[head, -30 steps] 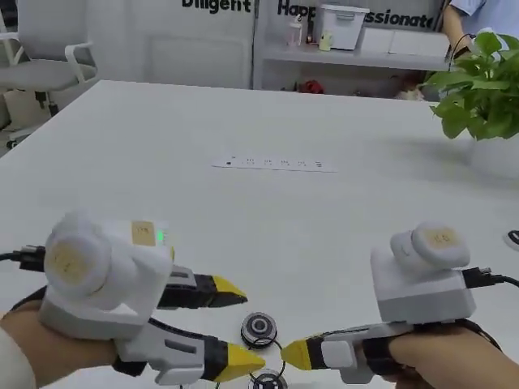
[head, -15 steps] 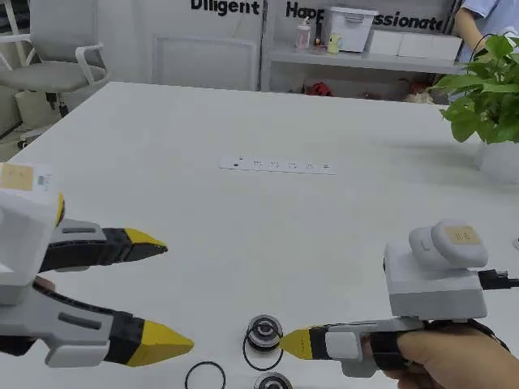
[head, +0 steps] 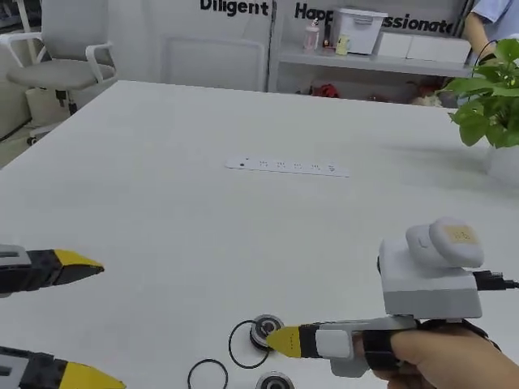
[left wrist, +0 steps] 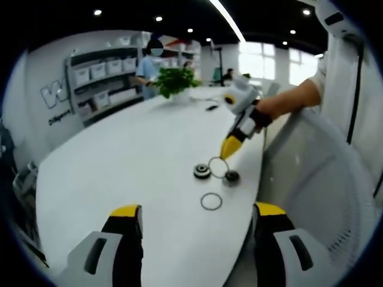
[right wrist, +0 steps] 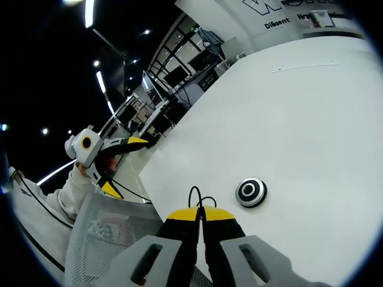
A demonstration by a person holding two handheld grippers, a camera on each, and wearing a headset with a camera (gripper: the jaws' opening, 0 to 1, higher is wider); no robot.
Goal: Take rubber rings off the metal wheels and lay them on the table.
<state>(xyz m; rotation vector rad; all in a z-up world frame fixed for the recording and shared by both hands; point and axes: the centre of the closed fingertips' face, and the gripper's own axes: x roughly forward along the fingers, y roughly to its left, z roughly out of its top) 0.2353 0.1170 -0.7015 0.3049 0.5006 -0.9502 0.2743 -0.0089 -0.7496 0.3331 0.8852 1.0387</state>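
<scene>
We held the right hand-held gripper (right wrist: 202, 210) pinched shut on a rubber ring (head: 230, 347), just beside a metal wheel (head: 266, 327) near the surface's (head: 243, 227) near edge. Our left hand-held gripper (head: 81, 318) gaped wide, empty. A second ring (head: 190, 375) lay flat by a second wheel (head: 274, 381).

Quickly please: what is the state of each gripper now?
Left gripper: open, holding nothing.
Right gripper: closed, pinching a rubber ring beside a metal wheel.
</scene>
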